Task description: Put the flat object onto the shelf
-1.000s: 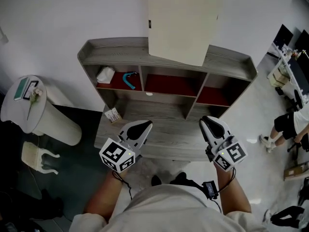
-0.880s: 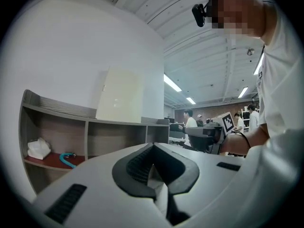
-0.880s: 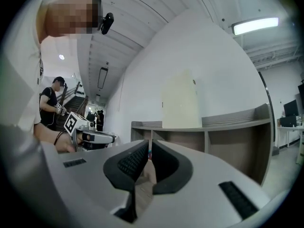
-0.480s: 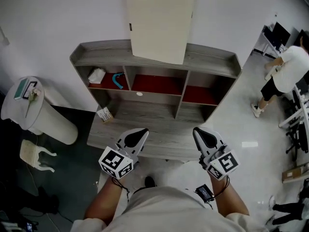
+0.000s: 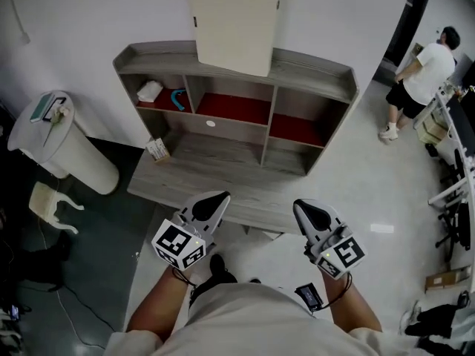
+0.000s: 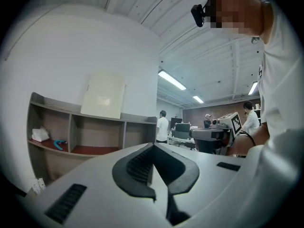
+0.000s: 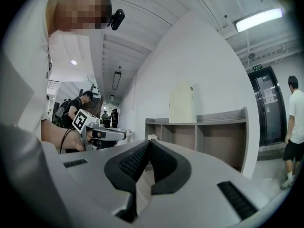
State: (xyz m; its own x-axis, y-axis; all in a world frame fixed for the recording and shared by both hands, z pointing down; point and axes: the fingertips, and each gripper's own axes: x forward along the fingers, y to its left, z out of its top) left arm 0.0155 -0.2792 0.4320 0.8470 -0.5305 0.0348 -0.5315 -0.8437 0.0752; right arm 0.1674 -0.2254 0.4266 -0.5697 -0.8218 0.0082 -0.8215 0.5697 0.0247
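- While nothing is being gripped, the left gripper (image 5: 215,196) and the right gripper (image 5: 302,205) are being held low in the frame. They are side by side and well apart, each with its jaws pressed together on nothing, and both are being pointed toward the shelf (image 5: 312,76).
- Just beyond the tips, the lower ledge (image 5: 215,173) of the shelf is being left bare apart from a small card (image 5: 156,149) at its left end.
- Farther up the frame, three open compartments are being shown. A white crumpled thing (image 5: 150,90) and a teal curved thing (image 5: 178,97) are being kept in the left one; only red floors are being seen in the other two.
- At the top centre, the flat object (image 5: 234,22), a pale cream board, is being propped upright on the shelf's top. Its lower edge is being borne there and its back is being leaned on the white wall. The placing is being judged as good as done.
- This board is being judged thin, stiff and fairly light, with smooth faces that are likely to be slippery under the pads.
- Should it need resetting, its two side edges are being judged the best hold, one gripper on each at about mid-height. A single grip would let so broad a sheet twist, and a nudge at the base could send it sliding forward off the top.
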